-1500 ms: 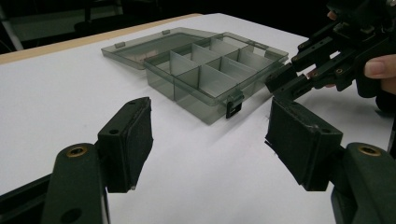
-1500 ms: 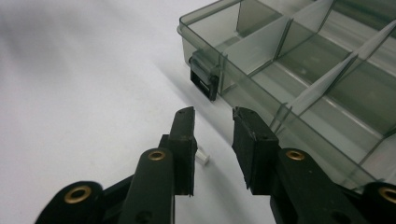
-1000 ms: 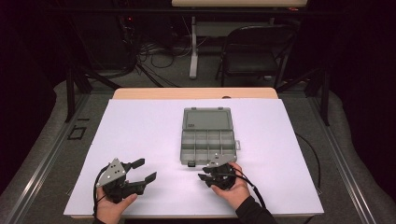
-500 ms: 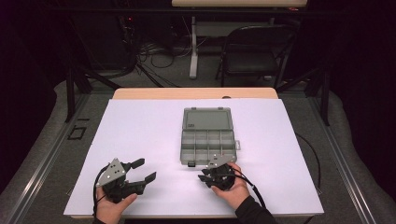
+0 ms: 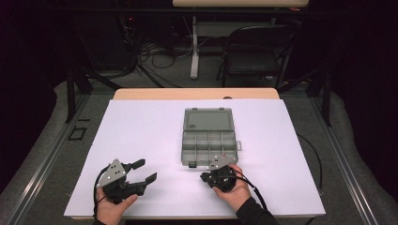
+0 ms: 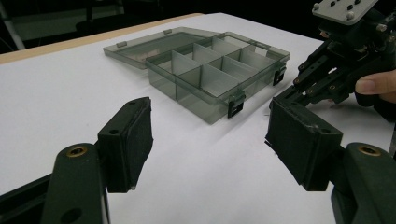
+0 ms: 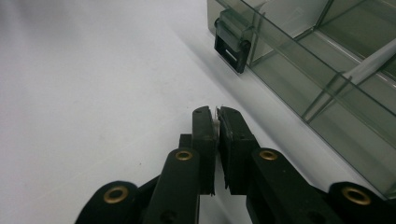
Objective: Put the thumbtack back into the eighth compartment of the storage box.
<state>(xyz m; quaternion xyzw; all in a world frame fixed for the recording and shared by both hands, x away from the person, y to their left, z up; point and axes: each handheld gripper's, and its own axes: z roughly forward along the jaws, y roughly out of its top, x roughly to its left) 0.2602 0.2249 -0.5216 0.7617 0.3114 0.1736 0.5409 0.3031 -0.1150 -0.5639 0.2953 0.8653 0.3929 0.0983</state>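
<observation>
An open grey see-through compartment box (image 5: 187, 149) lies in the middle of the white table, its lid (image 5: 209, 119) folded back flat and its compartments looking bare. My right gripper (image 5: 203, 177) lies just in front of the box's near edge, by its left latch (image 7: 231, 43). Its jaws (image 7: 217, 112) have just been closing and now stand almost together. A thin pale sliver shows between the pad tips; I cannot tell whether it is a thing or the table. My left gripper (image 5: 146, 170) rests at the near left, wide open (image 6: 210, 135) with nothing between its pads.
White paper (image 5: 141, 126) covers the table, with a strip of wood (image 5: 197, 93) bare at the far edge. A black chair (image 5: 256, 51) and cables stand on the floor beyond. Each gripper trails a cable toward the table's near edge.
The right gripper's jaws have drawn together. Both hands have stayed where they were, and the left gripper and the box look the same.
</observation>
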